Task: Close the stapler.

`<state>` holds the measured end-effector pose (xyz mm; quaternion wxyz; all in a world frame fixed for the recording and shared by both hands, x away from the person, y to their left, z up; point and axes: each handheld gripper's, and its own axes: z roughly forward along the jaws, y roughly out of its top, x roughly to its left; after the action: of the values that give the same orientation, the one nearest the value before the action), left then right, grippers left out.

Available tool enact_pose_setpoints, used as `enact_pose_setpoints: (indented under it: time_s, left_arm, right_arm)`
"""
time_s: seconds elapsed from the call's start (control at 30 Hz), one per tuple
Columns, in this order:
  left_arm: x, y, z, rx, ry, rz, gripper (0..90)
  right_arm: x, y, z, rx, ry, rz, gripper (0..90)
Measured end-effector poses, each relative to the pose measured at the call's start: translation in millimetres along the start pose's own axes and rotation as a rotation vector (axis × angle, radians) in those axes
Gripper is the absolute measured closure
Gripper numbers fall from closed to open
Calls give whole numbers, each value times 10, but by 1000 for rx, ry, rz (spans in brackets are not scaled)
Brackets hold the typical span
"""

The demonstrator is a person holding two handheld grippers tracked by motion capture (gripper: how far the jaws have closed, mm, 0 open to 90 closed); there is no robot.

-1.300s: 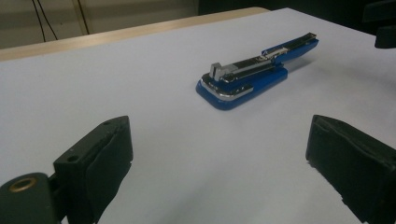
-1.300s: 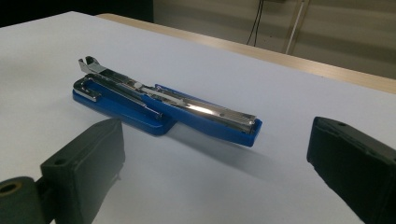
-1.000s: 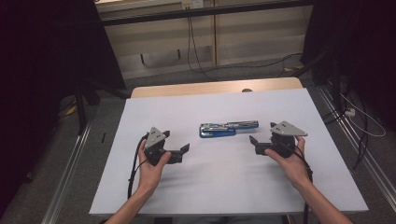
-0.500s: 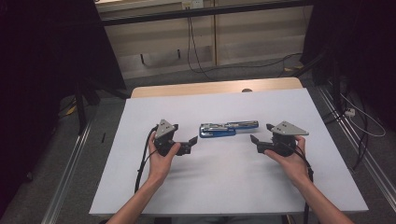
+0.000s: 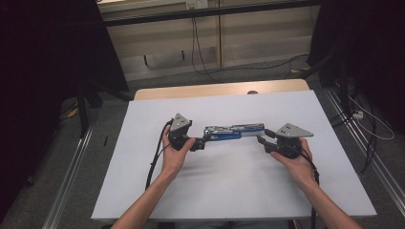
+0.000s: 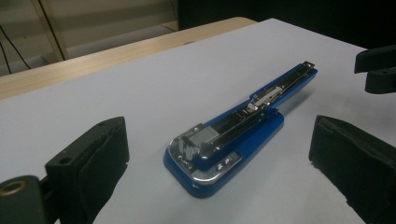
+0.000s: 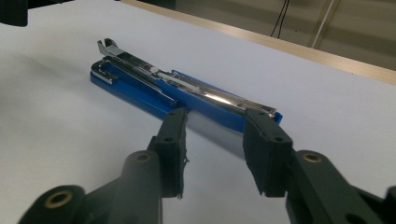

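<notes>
A blue and chrome stapler (image 5: pixel 234 131), swung open, lies flat across the middle of the white table (image 5: pixel 229 191). In the high view my left gripper (image 5: pixel 204 142) is at its left end. The left gripper view shows that gripper (image 6: pixel 217 126) open wide, with the stapler's base (image 6: pixel 233 135) just ahead between the jaw lines and untouched. My right gripper (image 5: pixel 263 137) is at the stapler's right end. Its jaws (image 7: pixel 215 116) have just been closing and now stand narrow on either side of the near end of the stapler (image 7: pixel 177 88). No pad visibly presses on it.
A wooden strip (image 5: pixel 219 89) runs along the table's far edge. Beyond it lie floor cables (image 5: pixel 205 67) and a pale wall panel. Metal rails (image 5: pixel 71 176) flank both sides. The right gripper's jaws (image 6: pixel 376 70) appear at the right edge of the left gripper view.
My left hand has carried its gripper to the right, up to the stapler's left end. The right hand has stayed put while its jaws narrowed.
</notes>
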<state>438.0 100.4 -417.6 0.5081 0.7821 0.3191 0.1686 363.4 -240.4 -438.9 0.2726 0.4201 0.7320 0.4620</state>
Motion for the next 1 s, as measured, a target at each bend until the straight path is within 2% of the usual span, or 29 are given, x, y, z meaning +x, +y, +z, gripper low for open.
enact_pose_setpoints:
  time_s: [0.13, 0.2, 0.27, 0.37, 0.47, 0.57, 0.63, 0.77, 0.83, 0.87, 1.0]
  left_arm:
    - [-1, 34, 60, -8, -6, 7, 48]
    - [1, 43, 77, -3, -8, 7, 45]
    - [2, 33, 91, 4, -21, -7, 38]
    - [-13, 6, 125, 28, -16, -16, 39]
    - [-42, -20, 153, 53, -16, -4, 68]
    - [-69, -44, 163, 73, -34, 22, 191]
    - [-69, -62, 175, 70, -44, -9, 260]
    - [-72, -84, 198, 87, -60, -23, 404]
    - [-77, -92, 211, 88, -72, -7, 458]
    - [-76, -98, 221, 94, -88, -5, 508]
    - [-80, -124, 244, 116, -103, -6, 690]
  right_arm:
    - [-12, -4, 18, 7, 7, 7, 736]
    - [-21, -3, 32, 16, 30, 25, 744]
    - [-26, -6, 37, 28, 27, 30, 796]
    - [-44, -17, 41, 35, 18, 40, 900]
    - [-60, -19, 40, 40, 7, 44, 900]
    - [-66, -37, 44, 60, 13, 56, 900]
    - [-64, -45, 46, 67, 17, 51, 900]
    - [-52, -52, 67, 86, 16, 44, 900]
    - [-49, -56, 82, 89, 18, 38, 900]
    - [-46, -58, 87, 92, 17, 38, 900]
    - [-33, -64, 101, 101, 20, 32, 900]
